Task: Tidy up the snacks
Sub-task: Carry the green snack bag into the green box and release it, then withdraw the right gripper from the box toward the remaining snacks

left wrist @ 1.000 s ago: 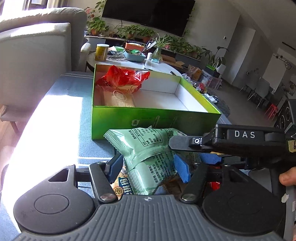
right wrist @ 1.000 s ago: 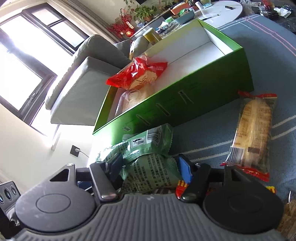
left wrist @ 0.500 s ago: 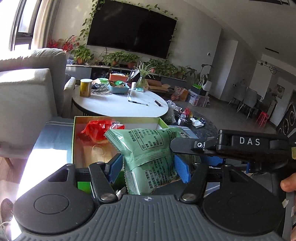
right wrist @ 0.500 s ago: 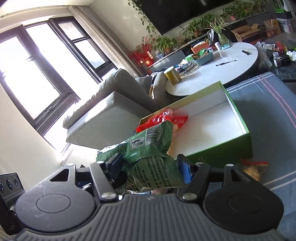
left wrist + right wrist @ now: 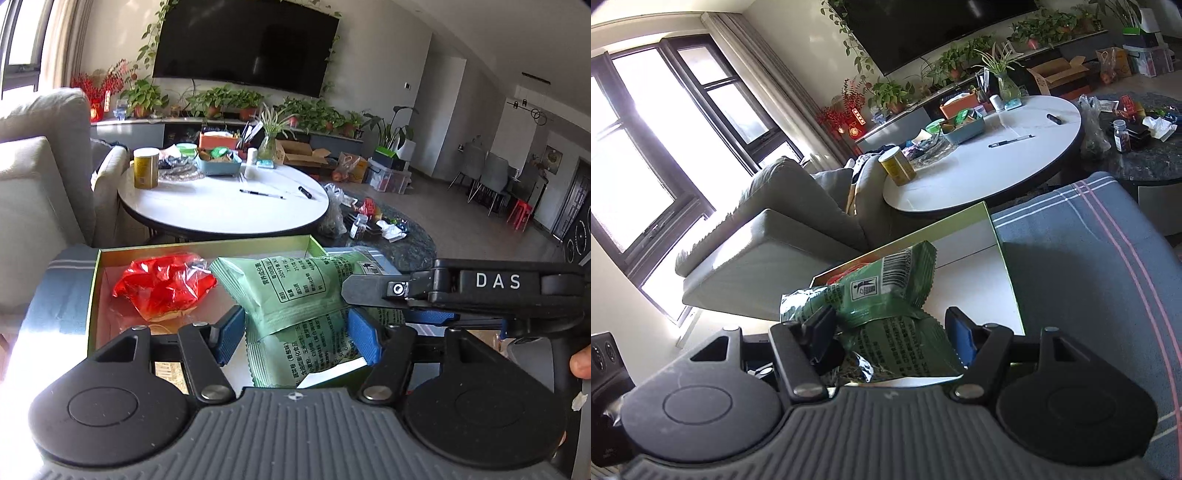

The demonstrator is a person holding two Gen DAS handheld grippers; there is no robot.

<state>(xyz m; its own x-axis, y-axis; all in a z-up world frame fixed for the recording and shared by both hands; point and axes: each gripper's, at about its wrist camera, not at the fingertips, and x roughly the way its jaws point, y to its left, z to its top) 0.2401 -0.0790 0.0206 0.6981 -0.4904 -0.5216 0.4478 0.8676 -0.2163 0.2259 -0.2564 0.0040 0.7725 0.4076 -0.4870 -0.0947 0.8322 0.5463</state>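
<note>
Both grippers hold green snack packets over the green box (image 5: 92,291). My left gripper (image 5: 301,332) is shut on a green packet (image 5: 295,291) above the box's white floor. My right gripper (image 5: 894,338) is shut on the green packets too (image 5: 890,306); its body, marked DAS (image 5: 495,282), crosses the left wrist view from the right. A red snack bag (image 5: 162,284) lies inside the box at its left end. The box's far corner shows in the right wrist view (image 5: 988,218).
The box sits on a blue striped cushion (image 5: 1089,266). Beyond it stands a round white table (image 5: 221,199) with a yellow can (image 5: 146,168), pens and a blue tray. A grey sofa (image 5: 33,184) is at the left. A dark low table (image 5: 1145,158) holds clutter.
Both grippers have lifted the green packets off the cushion and carried them forward over the box. The long biscuit packet on the cushion has dropped out of the right wrist view.
</note>
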